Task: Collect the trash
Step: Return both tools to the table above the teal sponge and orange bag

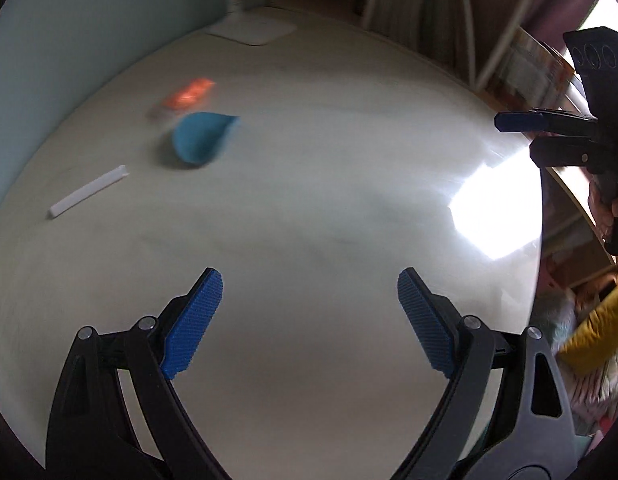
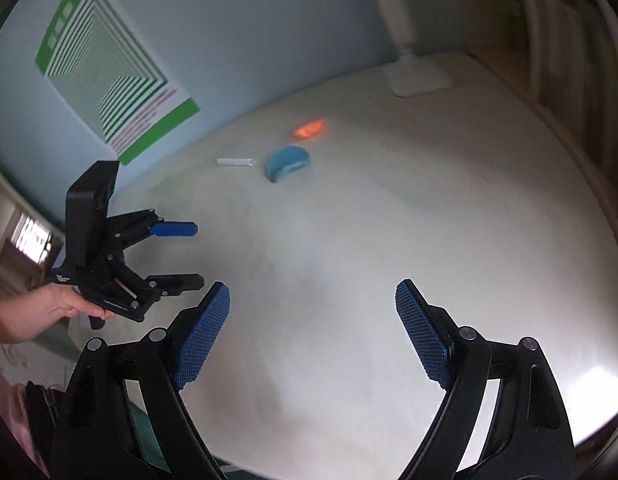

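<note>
- While both tools hang over the bare near part of the pale table, the left gripper and right gripper stand spread wide with nothing between the pads.
- Largest of the litter, the blue crumpled piece lies well off toward the wall; it looks light and soft, likely to squash, so pinching its raised edge seems best.
- Just behind it, the orange wrapper is blurred; probably thin, slippery film, best nipped at a lifted corner.
- Smallest, the white strip lies flat nearby; stiff-looking, awkward to lift, so grip across its narrow width.
</note>
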A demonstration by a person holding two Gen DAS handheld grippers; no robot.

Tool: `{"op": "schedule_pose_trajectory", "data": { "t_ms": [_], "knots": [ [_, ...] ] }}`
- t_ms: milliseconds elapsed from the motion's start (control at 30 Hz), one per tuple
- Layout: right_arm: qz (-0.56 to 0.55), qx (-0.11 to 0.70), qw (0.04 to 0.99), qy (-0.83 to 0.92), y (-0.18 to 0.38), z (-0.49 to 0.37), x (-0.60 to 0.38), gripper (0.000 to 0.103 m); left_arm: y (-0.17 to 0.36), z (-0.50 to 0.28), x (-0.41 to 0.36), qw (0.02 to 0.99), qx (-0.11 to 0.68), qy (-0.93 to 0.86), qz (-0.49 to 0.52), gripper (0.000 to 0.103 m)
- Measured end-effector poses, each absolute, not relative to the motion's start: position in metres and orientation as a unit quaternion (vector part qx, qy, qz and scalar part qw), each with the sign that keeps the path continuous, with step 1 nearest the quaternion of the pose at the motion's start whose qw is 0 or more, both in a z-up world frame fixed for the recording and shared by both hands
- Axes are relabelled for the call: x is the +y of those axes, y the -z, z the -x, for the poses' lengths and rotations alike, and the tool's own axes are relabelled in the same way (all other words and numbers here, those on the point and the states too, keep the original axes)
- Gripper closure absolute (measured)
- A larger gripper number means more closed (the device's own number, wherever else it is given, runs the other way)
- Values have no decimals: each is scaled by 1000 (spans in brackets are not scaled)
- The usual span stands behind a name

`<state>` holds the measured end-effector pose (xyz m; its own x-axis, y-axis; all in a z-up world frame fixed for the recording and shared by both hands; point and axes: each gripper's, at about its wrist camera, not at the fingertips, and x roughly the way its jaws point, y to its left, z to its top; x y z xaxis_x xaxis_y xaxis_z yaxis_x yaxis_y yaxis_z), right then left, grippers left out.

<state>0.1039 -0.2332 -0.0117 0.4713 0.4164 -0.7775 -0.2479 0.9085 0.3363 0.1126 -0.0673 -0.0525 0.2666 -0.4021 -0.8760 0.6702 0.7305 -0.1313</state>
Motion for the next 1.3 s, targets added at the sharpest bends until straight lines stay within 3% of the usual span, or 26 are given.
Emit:
{"op": "schedule_pose_trajectory", "data": {
  "t_ms": [700,1300],
  "knots": [
    [41,511,759,-402,32,-319,-191,17,70,-224,-67,812,542,213,-28,15],
    [159,494,691,-504,81,-412,-140,18,96,-275,-77,807,542,229,-54,17]
  ]
}}
